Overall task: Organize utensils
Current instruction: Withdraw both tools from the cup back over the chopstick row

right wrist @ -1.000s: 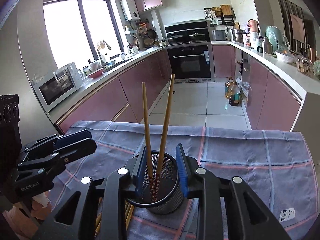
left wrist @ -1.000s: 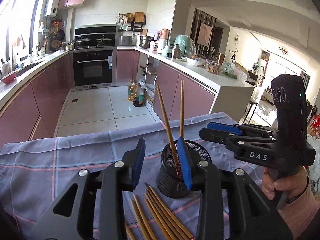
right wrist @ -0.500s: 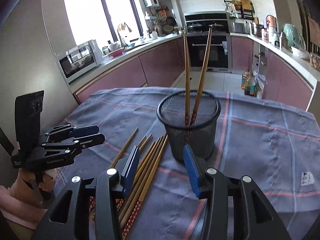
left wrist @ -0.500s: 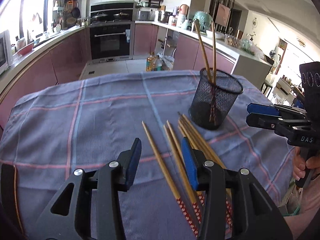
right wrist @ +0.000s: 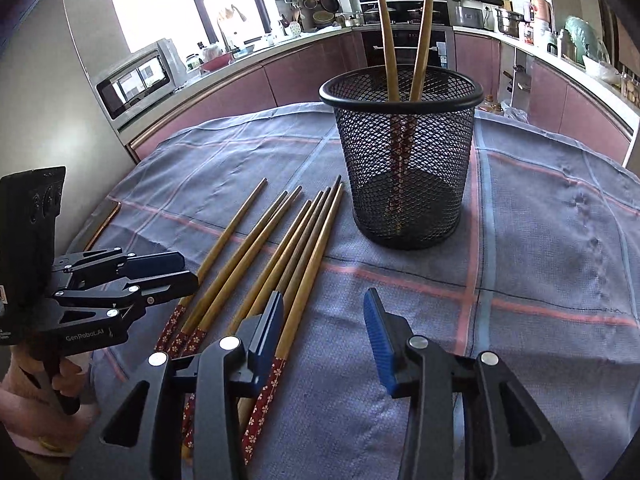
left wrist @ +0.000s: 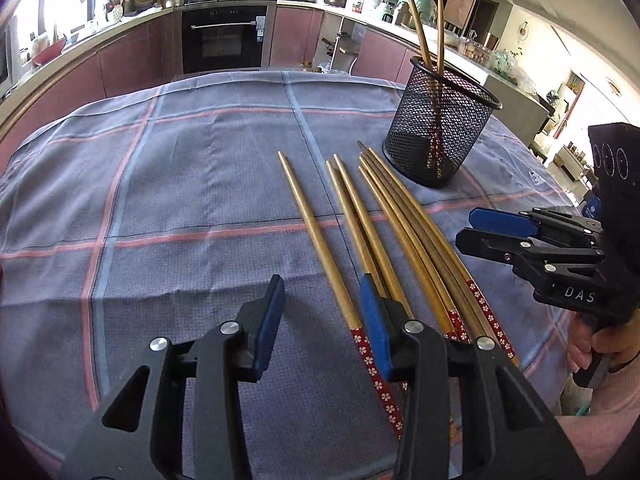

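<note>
A black mesh cup [left wrist: 436, 128] [right wrist: 404, 168] stands on the checked cloth with two chopsticks [left wrist: 420, 28] [right wrist: 386, 32] upright in it. Several loose chopsticks [left wrist: 400, 220] [right wrist: 272, 248] with red flowered ends lie fanned in front of it. My left gripper [left wrist: 320, 292] [right wrist: 188, 268] hovers low over their near ends, jaws closing. The leftmost stick lies on the cloth just inside its right finger, untouched. My right gripper [right wrist: 323, 300] [left wrist: 472, 228] is also closing. The rightmost stick lies beside its left finger, not pressed.
The blue-grey cloth [left wrist: 180, 200] covers the whole table and drops off at its far edge. Pink kitchen cabinets, an oven [left wrist: 224, 40] and a microwave [right wrist: 136, 80] stand well behind. A hand [left wrist: 600, 352] grips the right tool at the table's right edge.
Both grippers have drawn back from the mesh cup and sunk toward the loose chopsticks. The cup now stands farther off, and the sticks' red ends lie under the fingers.
</note>
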### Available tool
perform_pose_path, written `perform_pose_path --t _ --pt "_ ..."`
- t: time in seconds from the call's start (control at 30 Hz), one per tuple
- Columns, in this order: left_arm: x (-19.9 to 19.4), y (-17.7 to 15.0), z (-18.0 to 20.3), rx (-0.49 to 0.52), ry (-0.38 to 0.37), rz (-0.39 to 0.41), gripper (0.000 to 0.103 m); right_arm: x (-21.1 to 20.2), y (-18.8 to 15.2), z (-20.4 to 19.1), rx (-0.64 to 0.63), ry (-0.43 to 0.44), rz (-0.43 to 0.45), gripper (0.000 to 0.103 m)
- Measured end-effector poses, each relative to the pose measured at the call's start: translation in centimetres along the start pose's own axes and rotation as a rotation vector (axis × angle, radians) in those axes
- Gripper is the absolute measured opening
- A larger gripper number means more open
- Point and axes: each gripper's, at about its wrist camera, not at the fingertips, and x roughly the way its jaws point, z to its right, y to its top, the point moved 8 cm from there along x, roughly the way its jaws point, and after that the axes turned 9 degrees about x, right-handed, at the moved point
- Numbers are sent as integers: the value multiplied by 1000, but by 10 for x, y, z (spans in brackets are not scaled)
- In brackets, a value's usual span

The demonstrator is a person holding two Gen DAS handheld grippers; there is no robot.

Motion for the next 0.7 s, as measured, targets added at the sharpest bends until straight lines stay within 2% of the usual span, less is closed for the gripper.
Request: perform_pose_path --t 0.7 --pt "5 0 1 27 21 -4 33 10 -1 -6 -35 -69 -17 34"
